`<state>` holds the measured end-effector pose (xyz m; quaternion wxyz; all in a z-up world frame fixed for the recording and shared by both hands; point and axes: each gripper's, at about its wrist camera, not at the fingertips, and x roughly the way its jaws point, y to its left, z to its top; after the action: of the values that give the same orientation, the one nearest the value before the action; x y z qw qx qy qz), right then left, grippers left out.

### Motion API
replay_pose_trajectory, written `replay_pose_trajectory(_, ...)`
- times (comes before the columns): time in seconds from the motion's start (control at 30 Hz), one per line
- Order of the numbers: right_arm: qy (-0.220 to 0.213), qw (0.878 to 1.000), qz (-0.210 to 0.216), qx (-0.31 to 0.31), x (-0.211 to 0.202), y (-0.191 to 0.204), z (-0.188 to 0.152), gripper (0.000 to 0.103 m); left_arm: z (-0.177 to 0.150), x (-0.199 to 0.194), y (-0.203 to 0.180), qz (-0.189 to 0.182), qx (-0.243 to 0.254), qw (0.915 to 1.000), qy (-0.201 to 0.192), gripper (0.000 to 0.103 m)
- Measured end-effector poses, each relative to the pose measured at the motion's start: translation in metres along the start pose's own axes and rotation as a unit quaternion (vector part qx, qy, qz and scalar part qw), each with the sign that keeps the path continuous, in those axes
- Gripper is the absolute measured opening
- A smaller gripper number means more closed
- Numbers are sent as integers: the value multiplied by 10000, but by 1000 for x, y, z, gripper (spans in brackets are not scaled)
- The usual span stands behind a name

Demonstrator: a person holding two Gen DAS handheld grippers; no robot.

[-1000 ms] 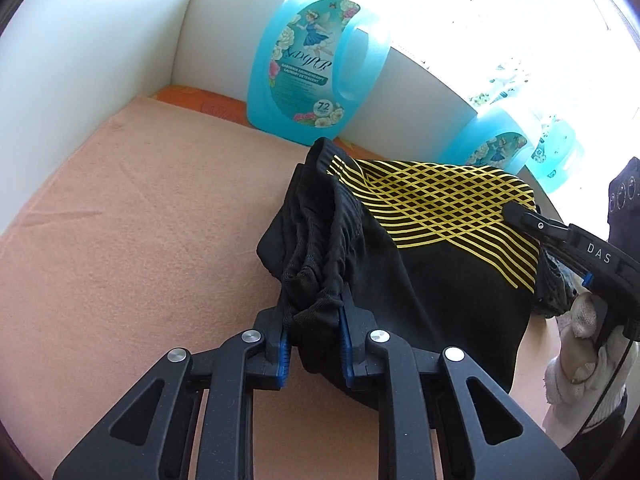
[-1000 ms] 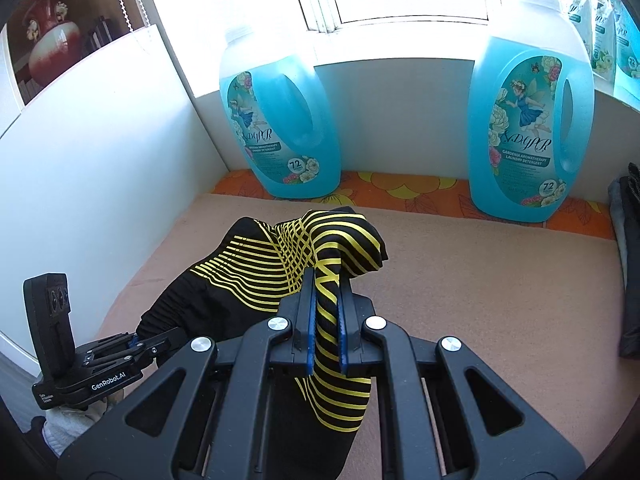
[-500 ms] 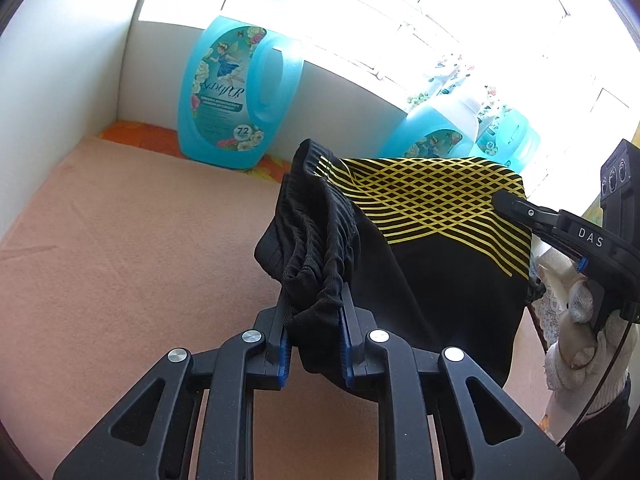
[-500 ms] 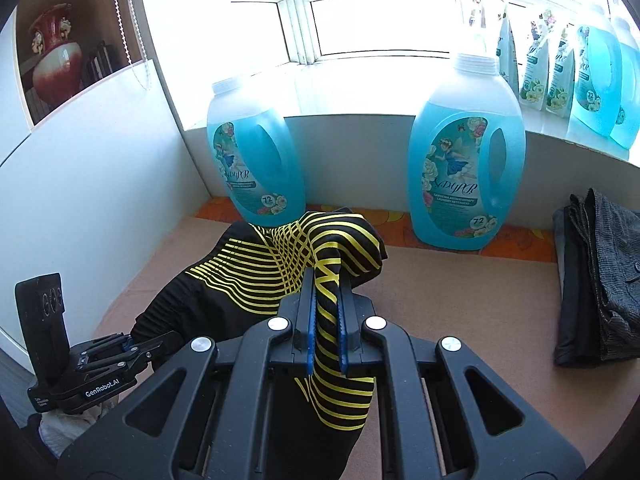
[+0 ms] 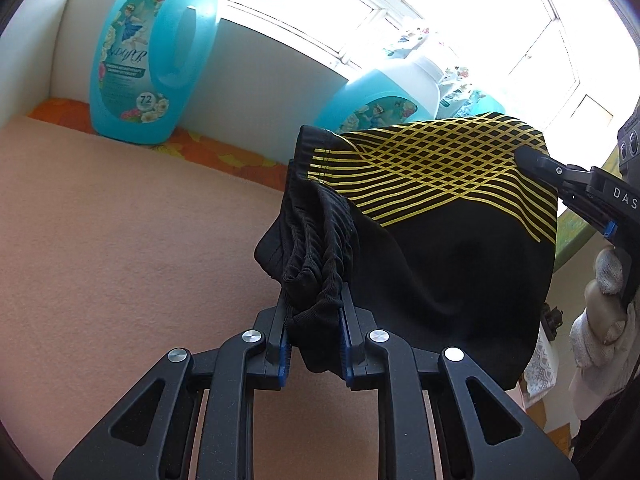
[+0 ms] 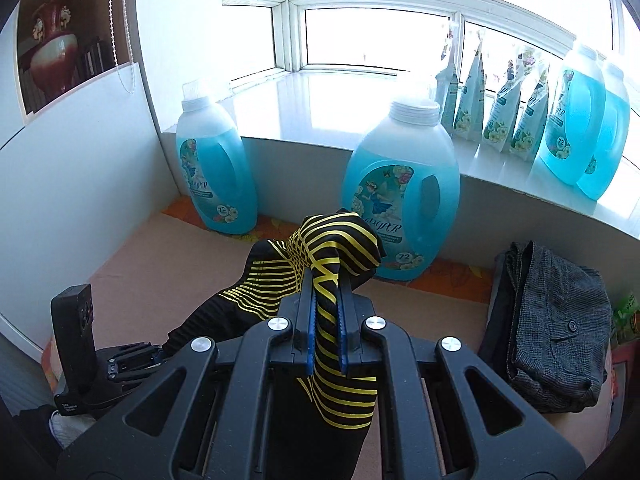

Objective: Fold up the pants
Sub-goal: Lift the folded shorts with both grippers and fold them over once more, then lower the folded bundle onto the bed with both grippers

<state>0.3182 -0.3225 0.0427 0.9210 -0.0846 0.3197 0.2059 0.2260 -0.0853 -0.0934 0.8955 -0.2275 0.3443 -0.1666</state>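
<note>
The pants (image 5: 440, 248) are black with a yellow criss-cross stripe pattern and hang in the air between both grippers, above the peach-coloured surface (image 5: 120, 248). My left gripper (image 5: 314, 320) is shut on a bunched black edge of the pants. My right gripper (image 6: 326, 320) is shut on the yellow-striped part of the pants (image 6: 336, 256). The right gripper also shows in the left wrist view (image 5: 532, 162), at the pants' upper right corner. The left gripper shows at the lower left of the right wrist view (image 6: 160, 354).
Two large blue detergent bottles (image 6: 216, 172) (image 6: 400, 208) stand against the back wall. More bottles (image 6: 576, 120) and pouches (image 6: 496, 116) line the windowsill. A folded grey and dark garment pile (image 6: 552, 328) lies at the right. A white wall (image 6: 72, 184) closes the left side.
Both grippers have lifted the pants higher off the surface. The views have tilted up, so more of the window and sill shows. The grips have not changed.
</note>
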Motion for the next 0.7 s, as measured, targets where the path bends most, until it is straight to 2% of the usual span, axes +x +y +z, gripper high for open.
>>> replay_pose_trajectory(0.27,-64,9996,-271,76,-27,-101,22,9,23,64,-92,-303,492,9983,7,17)
replay_pose_trajectory(0.5,-190,9971,-735,51,-51,-185,34,9,46,118,-167,-697,788,9944,-5,17)
replay_pose_trajectory(0.6,-266,9954,-902,175,-59,-227,32,9,49,136,-199,-771,1082,9911,-37,17)
replay_pose_trajectory(0.7,-174,9926,-1123,423,-49,-274,22,9,48,158,-218,-855,1183,9892,103,17)
